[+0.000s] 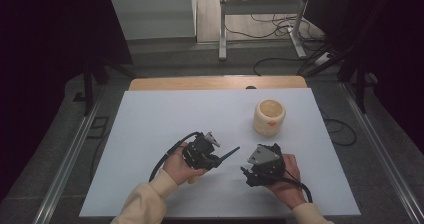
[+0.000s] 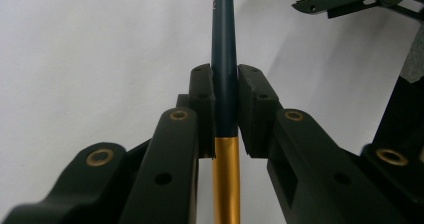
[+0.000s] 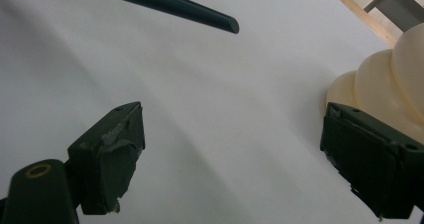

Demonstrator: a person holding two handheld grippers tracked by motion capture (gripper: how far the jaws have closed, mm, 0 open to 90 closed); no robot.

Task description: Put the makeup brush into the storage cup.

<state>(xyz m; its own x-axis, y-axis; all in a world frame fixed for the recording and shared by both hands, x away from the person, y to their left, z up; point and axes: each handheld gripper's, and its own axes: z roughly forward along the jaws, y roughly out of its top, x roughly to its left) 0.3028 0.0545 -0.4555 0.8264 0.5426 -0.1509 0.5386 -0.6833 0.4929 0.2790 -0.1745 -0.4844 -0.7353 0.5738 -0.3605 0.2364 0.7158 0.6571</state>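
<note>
The left gripper (image 2: 225,104) clamps a dark pen (image 2: 223,59), its tip cut off. The right gripper (image 3: 232,159) is spread wide beside a cream pot (image 1: 269,117).

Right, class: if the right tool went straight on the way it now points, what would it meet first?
Probably the white table sheet, which lies between the open jaws of the right tool. The cream pot sits off to one side; that jaw might graze it, though depth is unclear.
</note>
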